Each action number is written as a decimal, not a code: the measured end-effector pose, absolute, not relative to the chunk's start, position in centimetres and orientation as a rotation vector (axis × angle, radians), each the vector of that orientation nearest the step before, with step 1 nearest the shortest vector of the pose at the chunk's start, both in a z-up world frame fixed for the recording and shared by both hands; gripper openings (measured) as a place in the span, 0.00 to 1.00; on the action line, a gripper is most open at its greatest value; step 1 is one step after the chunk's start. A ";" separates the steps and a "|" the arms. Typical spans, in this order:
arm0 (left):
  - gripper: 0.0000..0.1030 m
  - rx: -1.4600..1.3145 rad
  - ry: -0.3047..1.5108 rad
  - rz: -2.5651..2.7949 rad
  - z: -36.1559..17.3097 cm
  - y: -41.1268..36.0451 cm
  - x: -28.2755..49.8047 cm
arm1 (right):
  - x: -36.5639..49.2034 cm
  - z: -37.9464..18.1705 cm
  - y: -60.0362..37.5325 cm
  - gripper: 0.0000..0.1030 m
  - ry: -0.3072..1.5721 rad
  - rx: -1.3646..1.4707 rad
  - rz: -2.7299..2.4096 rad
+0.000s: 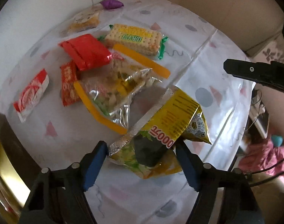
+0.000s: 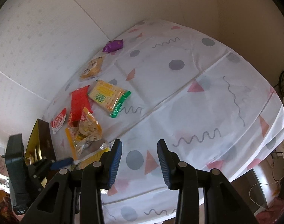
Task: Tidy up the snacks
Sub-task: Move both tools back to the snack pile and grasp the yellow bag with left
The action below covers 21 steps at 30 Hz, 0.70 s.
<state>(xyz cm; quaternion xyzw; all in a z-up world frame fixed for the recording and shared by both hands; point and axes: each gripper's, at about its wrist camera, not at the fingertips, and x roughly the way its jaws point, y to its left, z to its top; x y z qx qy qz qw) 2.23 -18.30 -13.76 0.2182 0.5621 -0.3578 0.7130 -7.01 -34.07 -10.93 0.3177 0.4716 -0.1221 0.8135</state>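
Left gripper point(image 1: 141, 155): I see my jaws spread around the yellow snack bag point(image 1: 166, 130), not pinching.
Right gripper point(image 2: 139, 161): mine hangs spread over the tablecloth point(image 2: 207, 102), gripping nothing.
Yellow snack bag: nearest me, beside the clear pouch point(image 1: 112, 91).
Cracker pack point(image 1: 134, 37): farther back.

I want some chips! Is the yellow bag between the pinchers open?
Open, it seems. The yellow bag has its crimped silver top edge spread apart between the left gripper fingers.
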 end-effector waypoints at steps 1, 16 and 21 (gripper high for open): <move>0.71 0.480 1.244 -0.798 -13.7 -18.1 2.0 | -7.0 -11.0 -34.2 0.38 1.007 0.678 -0.263; 0.76 0.627 1.238 -0.828 -14.2 -21.3 0.0 | -5.0 -11.7 -33.8 0.38 1.035 0.649 -0.217; 0.44 0.560 1.237 -0.851 -14.7 -22.2 -0.5 | -3.9 -11.7 -33.7 0.38 1.054 0.598 -0.188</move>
